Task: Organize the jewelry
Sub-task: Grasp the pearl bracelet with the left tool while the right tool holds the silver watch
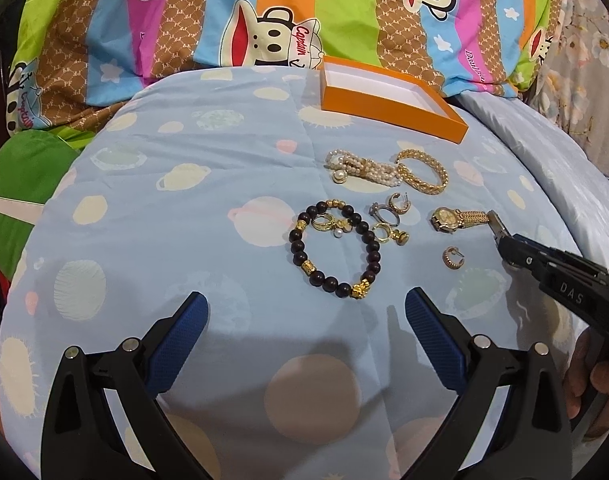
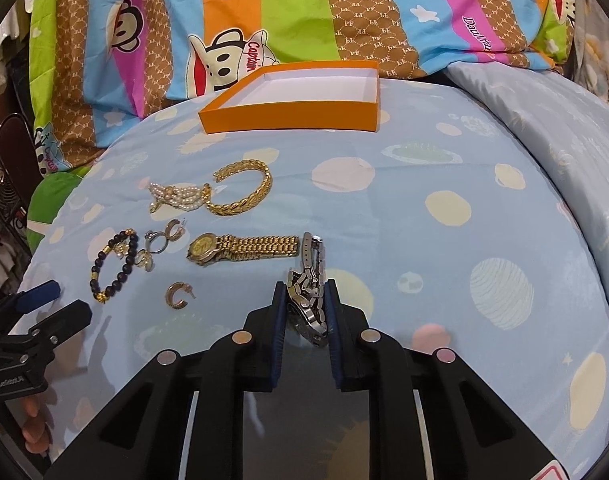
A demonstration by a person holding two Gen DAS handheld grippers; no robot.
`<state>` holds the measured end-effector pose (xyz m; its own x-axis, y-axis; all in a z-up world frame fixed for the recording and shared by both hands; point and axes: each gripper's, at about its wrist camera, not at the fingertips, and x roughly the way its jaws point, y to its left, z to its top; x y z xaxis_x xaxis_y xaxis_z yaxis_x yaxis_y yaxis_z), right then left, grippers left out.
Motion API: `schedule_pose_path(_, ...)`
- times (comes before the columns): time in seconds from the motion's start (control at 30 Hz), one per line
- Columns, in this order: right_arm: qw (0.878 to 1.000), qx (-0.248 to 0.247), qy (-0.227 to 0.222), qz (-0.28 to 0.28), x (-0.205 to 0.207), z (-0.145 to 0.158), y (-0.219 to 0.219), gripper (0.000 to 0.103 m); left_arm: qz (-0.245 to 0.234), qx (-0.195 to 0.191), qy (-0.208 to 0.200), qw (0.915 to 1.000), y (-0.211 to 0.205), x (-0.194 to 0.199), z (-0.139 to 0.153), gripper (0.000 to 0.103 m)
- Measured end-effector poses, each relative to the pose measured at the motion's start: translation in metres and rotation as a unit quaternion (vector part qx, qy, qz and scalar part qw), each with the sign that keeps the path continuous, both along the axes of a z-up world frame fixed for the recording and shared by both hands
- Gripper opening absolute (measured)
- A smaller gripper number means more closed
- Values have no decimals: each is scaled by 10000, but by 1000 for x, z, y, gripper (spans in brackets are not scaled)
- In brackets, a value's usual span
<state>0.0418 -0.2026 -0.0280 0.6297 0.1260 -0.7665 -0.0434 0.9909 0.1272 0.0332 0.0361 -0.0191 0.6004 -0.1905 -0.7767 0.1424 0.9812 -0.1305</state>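
Right tongs clamp a silver watch; left tongs gape; bedding reads "Captain".

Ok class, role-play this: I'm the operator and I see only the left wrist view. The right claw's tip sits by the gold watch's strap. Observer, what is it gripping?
Observer: The right claw is shut on a silver link watch; its band sticks out past the fingertips.
Operator: Does that band touch the gold watch?
Observer: Its end lies right beside the end of the gold watch strap; I cannot tell if they touch.
Operator: Is the orange box free?
Observer: The right wrist view shows most of the white floor of the orange box, with no jewelry on it.
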Motion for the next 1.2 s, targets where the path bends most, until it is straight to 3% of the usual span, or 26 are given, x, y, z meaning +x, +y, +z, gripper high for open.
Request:
schedule_pose_path(0.13, 10000, 20, -8, -24, -3, 0, 1, 17, -32, -96, 78, 9999, 0, 7, -1, 95)
schedule_pose_path(0.3, 9998, 176, 19, -58, -2, -1, -5, 17, -70, 219, 75, 9997, -8, 17, -4, 83)
schedule_pose_path(0.43, 9998, 198, 22, -58, -2, -1, -5, 17, -187, 393, 66, 9990, -16, 24, -5, 79)
schedule_pose_path(0.63, 9997, 252, 31, -61, -2, -2, -6, 17, -120, 264, 109, 9995, -10, 29, -4, 79)
schedule_pose_path(0.87, 9996, 264, 32, -64, -2, -2, -7, 17, -410, 557, 67, 9976, -31, 33, -7, 79)
schedule_pose_path(1.2, 9996, 277, 34, -66, -1, -3, -7, 17, -329, 337, 14, 9989, -23, 34, -1, 79)
